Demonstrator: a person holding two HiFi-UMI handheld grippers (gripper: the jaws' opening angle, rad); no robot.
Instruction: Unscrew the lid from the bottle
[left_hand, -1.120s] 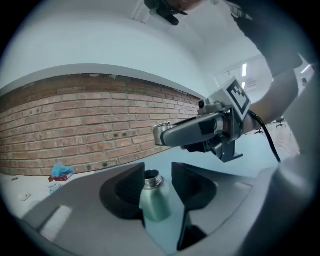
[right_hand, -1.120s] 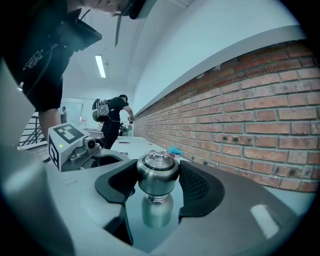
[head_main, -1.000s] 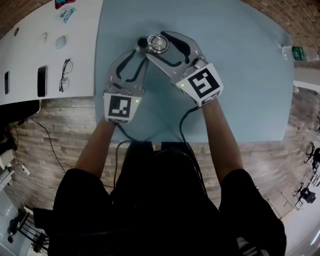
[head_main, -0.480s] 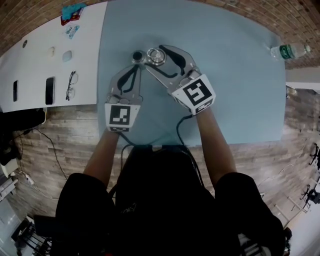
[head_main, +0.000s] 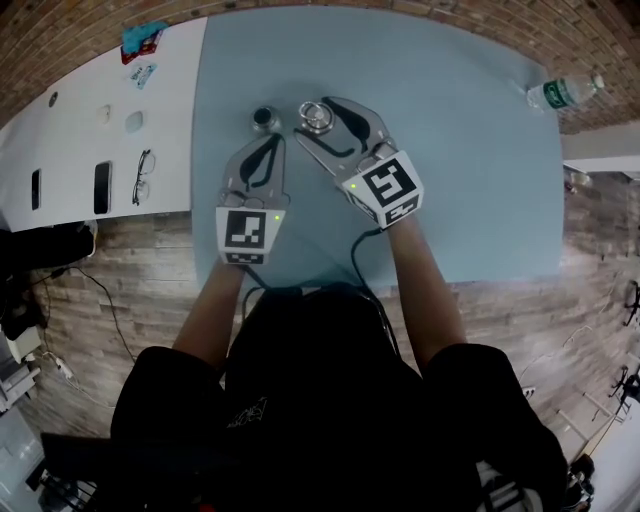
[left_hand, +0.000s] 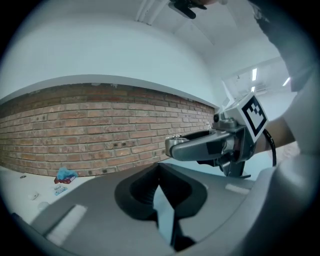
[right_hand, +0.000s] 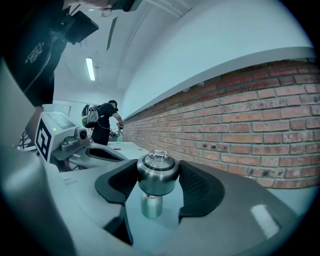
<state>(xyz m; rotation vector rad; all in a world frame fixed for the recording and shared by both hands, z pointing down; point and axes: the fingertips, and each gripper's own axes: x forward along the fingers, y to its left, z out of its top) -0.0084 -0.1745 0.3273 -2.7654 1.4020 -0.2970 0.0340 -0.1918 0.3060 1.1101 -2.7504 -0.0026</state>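
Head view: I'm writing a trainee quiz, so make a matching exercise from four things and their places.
1 silver metal lid with ring
2 dark round bottle
3 black-framed glasses
4 clear plastic bottle, green label

A on white table
B between jaws of right gripper
C near far right corner of blue table
D just beyond shut left gripper

Pairs: 1-B, 2-D, 3-A, 4-C

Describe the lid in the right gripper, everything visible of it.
The lid looks like brushed steel: a rounded cap with a small ring handle on top and a narrower stem below. It is upright, clamped at its sides between the right gripper's dark ribbed pads, and off the bottle, which stands apart beside it in the head view.
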